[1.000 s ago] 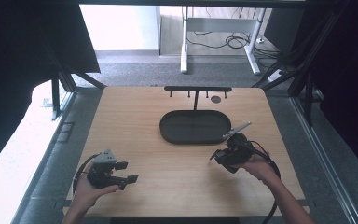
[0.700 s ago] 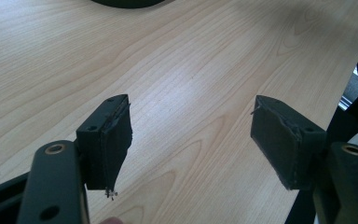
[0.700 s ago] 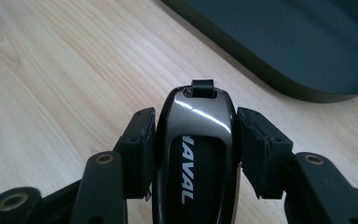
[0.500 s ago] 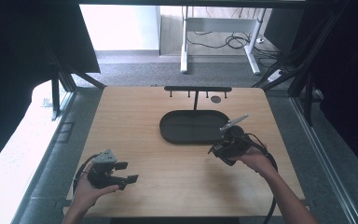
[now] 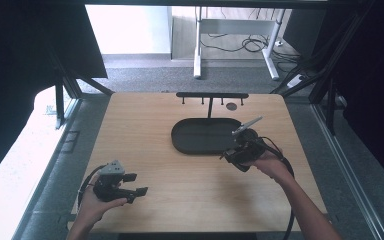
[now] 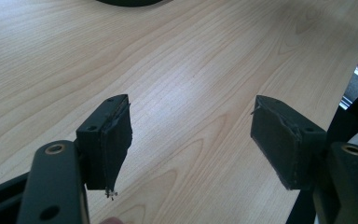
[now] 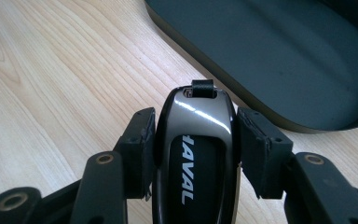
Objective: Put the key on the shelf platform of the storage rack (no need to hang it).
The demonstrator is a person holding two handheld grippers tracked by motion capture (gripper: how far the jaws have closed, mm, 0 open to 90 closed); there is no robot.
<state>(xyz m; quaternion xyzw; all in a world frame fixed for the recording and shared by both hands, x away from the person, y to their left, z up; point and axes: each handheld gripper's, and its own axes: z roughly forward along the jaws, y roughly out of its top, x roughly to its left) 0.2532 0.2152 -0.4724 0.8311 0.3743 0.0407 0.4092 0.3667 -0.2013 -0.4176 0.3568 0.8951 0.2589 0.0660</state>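
Car key fob (image 7: pixel 196 154): one, dark glossy shell with white lettering "AVAL" readable, small black loop at its far tip. It sits clamped between the two black pads of the right gripper (image 7: pixel 196 149), pads pressed on both its sides, held above the wood just near of the tray's rim.

Counts:
- 1 table (image 5: pixel 145 125), light wood.
- 1 tray (image 5: pixel 200 136), black, oval, shallow, far-centre of the table, nothing visible in it.
- 1 black rack (image 5: pixel 212 95) at the far edge, a bar on a post with short pegs hanging under it.
- 1 small dark round disc (image 5: pixel 231 106) on the table just right of the rack's post.
- 2 grippers, one per hand.

Left gripper (image 5: pixel 141 191): near-left corner of the table, held in the left hand (image 5: pixel 94 205), well apart from the tray. Jaws spread wide, nothing between the pads (image 6: pixel 114 140), bare wood under them.

View differences:
- High view gives the layout: right hand (image 5: pixel 272 165) at the tray's near-right end, cable trailing back along the forearm. The fob can't be made out there, too small and dark against the gripper.
- Right gripper view is what shows the fob, the lettering and the grip; tray wall right behind it.
- Left gripper view shows the pad gap and frayed pad edges, plus a sliver of tray at the top edge.
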